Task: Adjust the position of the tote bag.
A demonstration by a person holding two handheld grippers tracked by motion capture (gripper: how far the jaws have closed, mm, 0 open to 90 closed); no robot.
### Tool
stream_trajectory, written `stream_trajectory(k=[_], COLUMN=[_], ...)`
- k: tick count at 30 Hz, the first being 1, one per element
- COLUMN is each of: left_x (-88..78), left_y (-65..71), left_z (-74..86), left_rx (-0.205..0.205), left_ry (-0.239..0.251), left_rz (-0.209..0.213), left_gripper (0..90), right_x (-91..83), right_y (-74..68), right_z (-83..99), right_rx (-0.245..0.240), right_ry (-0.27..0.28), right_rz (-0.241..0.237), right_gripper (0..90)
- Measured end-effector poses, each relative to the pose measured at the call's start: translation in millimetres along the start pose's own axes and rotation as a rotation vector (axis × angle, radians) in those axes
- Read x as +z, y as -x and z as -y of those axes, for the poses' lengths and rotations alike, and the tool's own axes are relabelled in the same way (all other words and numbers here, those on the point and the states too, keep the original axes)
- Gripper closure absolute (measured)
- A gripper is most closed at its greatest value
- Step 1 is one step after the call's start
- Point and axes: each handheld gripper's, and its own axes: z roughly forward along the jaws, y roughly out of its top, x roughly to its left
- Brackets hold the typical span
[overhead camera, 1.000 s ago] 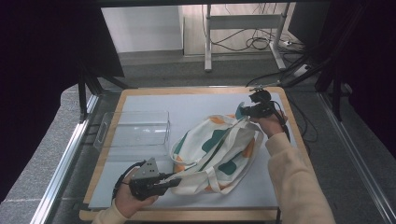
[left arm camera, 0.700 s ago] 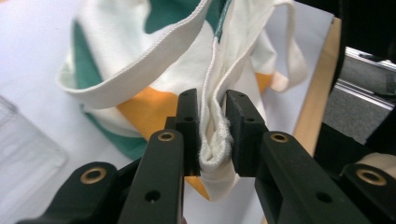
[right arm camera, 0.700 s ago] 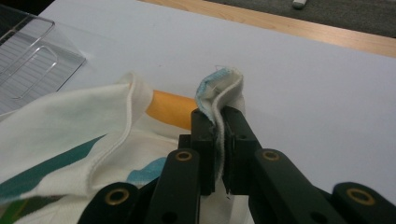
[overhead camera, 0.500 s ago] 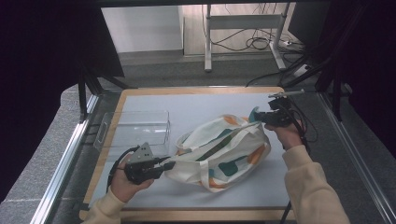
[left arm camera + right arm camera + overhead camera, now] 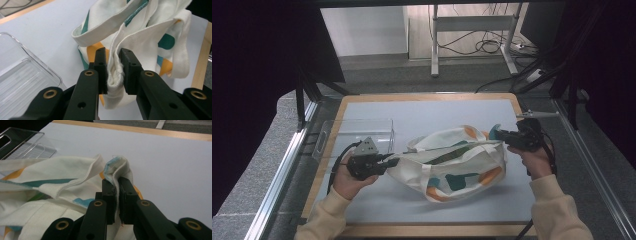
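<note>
A white cloth bag (image 5: 451,162) with teal and orange patches hangs stretched between both grippers above the pale blue mat (image 5: 422,117). My left gripper (image 5: 389,161) is shut on the bag's left edge; in the left gripper view a bunched fold of the bag (image 5: 140,37) is pinched between the black pads (image 5: 101,67). At the right, my right gripper (image 5: 498,134) is shut on the opposite edge. The right gripper view shows the bag's teal-stitched hem (image 5: 117,167) squeezed between its pads (image 5: 126,192). The bag's mouth faces up, pulled long and narrow.
A clear plastic tray (image 5: 354,135) lies on the mat at the left, just beyond the left hand. The mat sits in a wooden frame (image 5: 427,96). Metal rails (image 5: 282,175) run along both sides of the table.
Both hands have moved apart, the right one toward the right edge and the left one up the mat, and the bag has been drawn out from a slack heap into a taut sideways stretch.
</note>
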Motion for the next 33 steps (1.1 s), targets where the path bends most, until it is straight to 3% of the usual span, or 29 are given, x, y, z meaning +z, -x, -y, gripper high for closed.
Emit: stream_trajectory(k=[9,14,21,25,27,29,33], left_x=[9.9,20.3,24.2,21.8,16.0,10.9,3.5], left_y=[-10.6,-15.2,-14.4,-13.7,-14.0,-15.0,-13.5], left_z=[-7.2,-6.9,-5.1,-3.0,-3.9,-5.5,-10.5], left_rx=[-0.031,-0.054,-0.056,-0.050,-0.056,-0.066,-0.072], left_ry=[-0.019,-0.034,-0.041,-0.028,0.002,0.024,0.053], left_rz=[0.013,0.013,0.017,0.017,0.011,0.020,0.027], left_gripper=[76.8,76.7,75.7,68.9,58.6,49.0,39.8], right_x=[-13.0,-6.4,2.6,0.4,-2.7,-6.9,-16.4], right_y=[-3.5,-1.2,5.9,7.4,7.2,5.1,-0.6], right_z=[28.6,40.7,49.8,51.9,51.3,49.4,40.7], right_rx=[0.012,0.026,0.061,0.059,0.056,0.048,0.039], right_ry=[0.000,-0.018,-0.021,0.002,0.022,0.064,0.124], right_rz=[0.001,0.016,0.012,0.021,0.032,0.086,0.109], right_gripper=[82.0,81.8,80.4,68.7,54.6,39.0,30.1])
